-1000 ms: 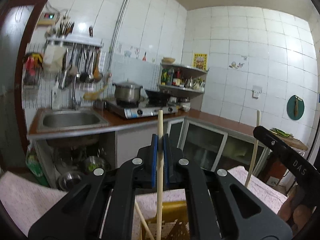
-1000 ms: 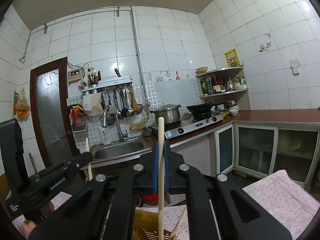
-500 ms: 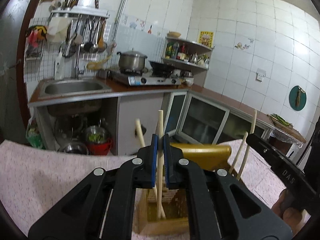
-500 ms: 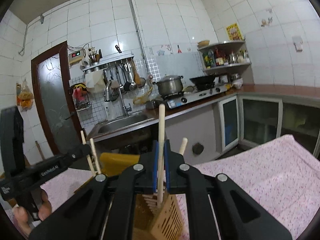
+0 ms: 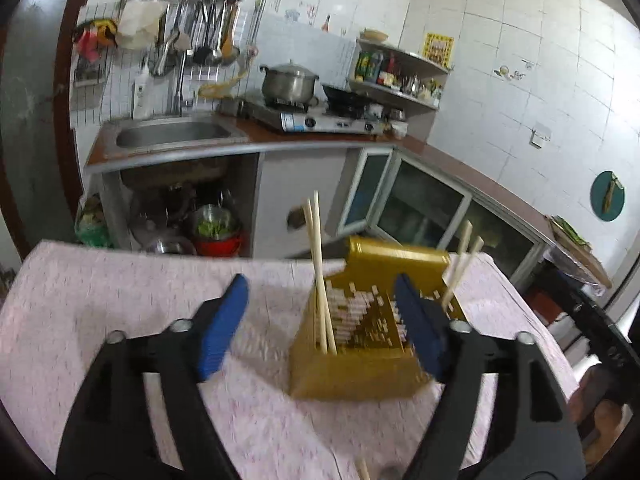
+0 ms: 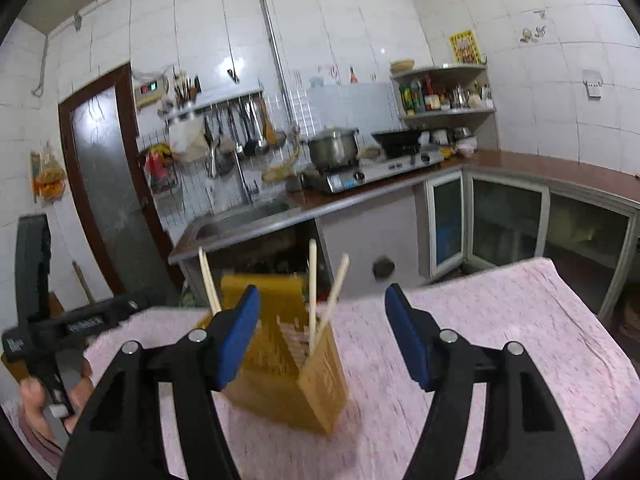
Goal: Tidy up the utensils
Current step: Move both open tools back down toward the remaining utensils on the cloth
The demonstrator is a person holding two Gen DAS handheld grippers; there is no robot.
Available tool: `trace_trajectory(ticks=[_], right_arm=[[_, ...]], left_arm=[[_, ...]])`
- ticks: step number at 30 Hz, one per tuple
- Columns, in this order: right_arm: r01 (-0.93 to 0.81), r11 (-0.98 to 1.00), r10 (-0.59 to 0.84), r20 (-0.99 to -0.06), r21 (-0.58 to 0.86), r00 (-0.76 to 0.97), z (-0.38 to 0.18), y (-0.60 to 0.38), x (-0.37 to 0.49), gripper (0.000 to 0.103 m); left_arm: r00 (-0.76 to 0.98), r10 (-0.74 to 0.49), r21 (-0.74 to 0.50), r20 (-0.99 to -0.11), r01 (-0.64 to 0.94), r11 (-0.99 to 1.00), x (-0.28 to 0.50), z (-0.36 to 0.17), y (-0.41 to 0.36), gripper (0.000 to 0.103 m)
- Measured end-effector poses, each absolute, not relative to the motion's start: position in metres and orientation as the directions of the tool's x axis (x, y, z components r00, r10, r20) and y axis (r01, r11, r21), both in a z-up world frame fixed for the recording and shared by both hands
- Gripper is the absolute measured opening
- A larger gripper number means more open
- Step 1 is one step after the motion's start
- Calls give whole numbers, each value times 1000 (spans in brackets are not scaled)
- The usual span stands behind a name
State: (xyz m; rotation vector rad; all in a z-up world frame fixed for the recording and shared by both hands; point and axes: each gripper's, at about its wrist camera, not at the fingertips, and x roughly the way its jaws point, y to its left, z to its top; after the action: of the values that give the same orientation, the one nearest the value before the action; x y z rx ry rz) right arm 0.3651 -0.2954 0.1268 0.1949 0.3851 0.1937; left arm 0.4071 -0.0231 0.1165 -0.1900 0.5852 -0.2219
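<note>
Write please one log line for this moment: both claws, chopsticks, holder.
left claw: open, jaws just opened, empty | right claw: open, jaws just opened, empty | chopsticks: standing in holder | holder: on pink cloth

So the table (image 5: 120, 280) has a pink speckled cloth (image 6: 500, 340) over it, and a yellow slotted holder (image 5: 360, 376) stands right on the cloth. One chopstick (image 5: 363, 470) lies flat near the front edge.

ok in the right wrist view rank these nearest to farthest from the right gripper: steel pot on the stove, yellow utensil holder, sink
From the right gripper:
1. yellow utensil holder, just ahead on the pink cloth, partly between the open jaws.
2. sink, beyond the table, left of centre.
3. steel pot, on the stove, farther back and right of the sink.
</note>
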Motion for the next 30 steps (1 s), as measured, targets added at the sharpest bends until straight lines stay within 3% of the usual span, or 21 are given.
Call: trace_trajectory(ticks=[4,10,24,30], right_arm=[[-134,971,207,-423,196,882,111,-301,340,65],[-115,977,195,-529,181,826,73,-310,304,65],[-119,982,185,-638,145,747,9,-315,249,65],[-161,984,170,-679,77,715,-15,-308,231,65]], left_arm=[[778,-247,-224,-578,139,964,372,102,-20,94],[694,-263,-212,-670,160,964,334,65,-25,98],[559,-275,-217,-783,169,962,293,-1,-38,98],[540,-238,-162,-808,185,969,289,-14,-51,98]])
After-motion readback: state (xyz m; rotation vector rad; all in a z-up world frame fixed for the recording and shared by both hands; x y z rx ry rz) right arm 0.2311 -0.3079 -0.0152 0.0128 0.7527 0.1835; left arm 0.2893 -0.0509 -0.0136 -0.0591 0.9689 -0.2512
